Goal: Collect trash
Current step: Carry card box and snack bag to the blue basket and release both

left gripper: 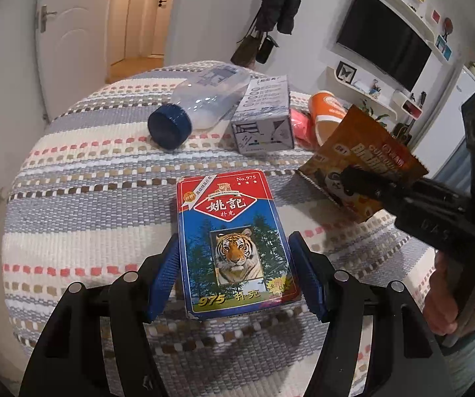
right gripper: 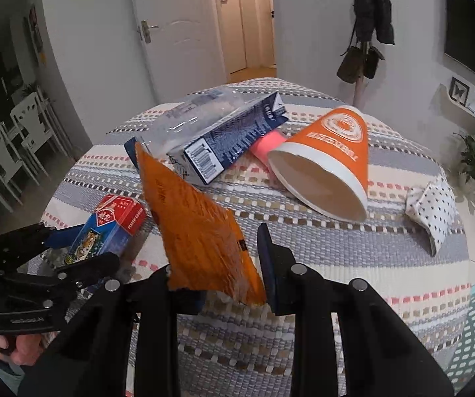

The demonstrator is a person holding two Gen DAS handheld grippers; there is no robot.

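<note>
Left to right across the striped tablecloth [left gripper: 81,198]. Your left gripper [left gripper: 234,268] sits low over the playing-card box [left gripper: 234,244], blue pads on either side of it; the left pad looks to be touching the box edge and the right pad stands just off it, so the jaws are spread around the box, not clamped. The box lies flat on the cloth, tiger face up.

Behind it, a clear plastic bottle [left gripper: 204,102] lies on its side with its blue cap [left gripper: 170,126] towards you. Just right of that, touching it, a grey-and-white carton [left gripper: 263,115] also lies on its side. A pink item [right gripper: 267,144] is wedged between the carton and the tipped orange paper cup [right gripper: 333,162], whose open mouth faces you.

Your right gripper [right gripper: 217,271] holds the orange snack wrapper [right gripper: 197,228] up off the table. From the right wrist view the fingers look spread with the wrapper between them, hard to be sure; the left wrist view shows the wrapper pinched at its lower edge, so call it grasped.

Far right, near the table edge, a crumpled white dotted paper piece [right gripper: 432,208] lies well apart from the rest.
</note>
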